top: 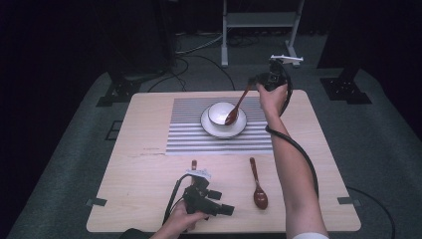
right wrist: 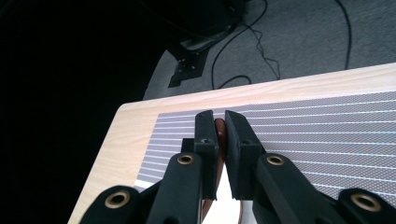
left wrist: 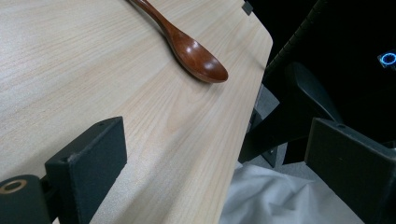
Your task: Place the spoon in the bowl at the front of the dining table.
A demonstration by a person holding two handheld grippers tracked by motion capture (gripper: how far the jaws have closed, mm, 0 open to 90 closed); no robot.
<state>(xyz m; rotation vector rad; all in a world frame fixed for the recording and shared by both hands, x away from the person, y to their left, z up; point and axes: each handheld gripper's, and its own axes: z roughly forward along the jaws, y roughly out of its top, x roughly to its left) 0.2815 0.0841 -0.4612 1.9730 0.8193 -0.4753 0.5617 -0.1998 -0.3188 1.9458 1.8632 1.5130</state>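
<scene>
I have one wooden spoon (top: pixel 238 103) pinched by its handle in my right gripper (right wrist: pixel 219 122), its head resting in the bowl (top: pixel 219 111) on the plate (top: pixel 213 130), on the striped mat (top: pixel 184 129) toward the table's (top: pixel 149 174) far edge; it looks stiff, light, a little slick, so mid-handle seems the best hold; a second spoon (left wrist: pixel 187 44) lies near the near edge; my left gripper (top: pixel 201 191) hangs wide, empty. Two spoons, one bowl, one plate.

Lab or recording studio, not a home. Small light-wood table (top: pixel 149 174) stands alone on grey carpet (top: pixel 368 129), black all round like curtains or unlit walls. Loose cables (top: pixel 199 62) trail over the floor behind it. Black stand feet (top: pixel 117 92) sit at both far corners; a white metal frame (top: pixel 259 30) stands farther back. Tape tabs (top: pixel 96 202) mark the table's near corners. Staged setting: striped mat (top: pixel 189 129), bowl (top: pixel 221 112) on plate (top: pixel 219 130), wooden spoons (top: pixel 259 186).
</scene>
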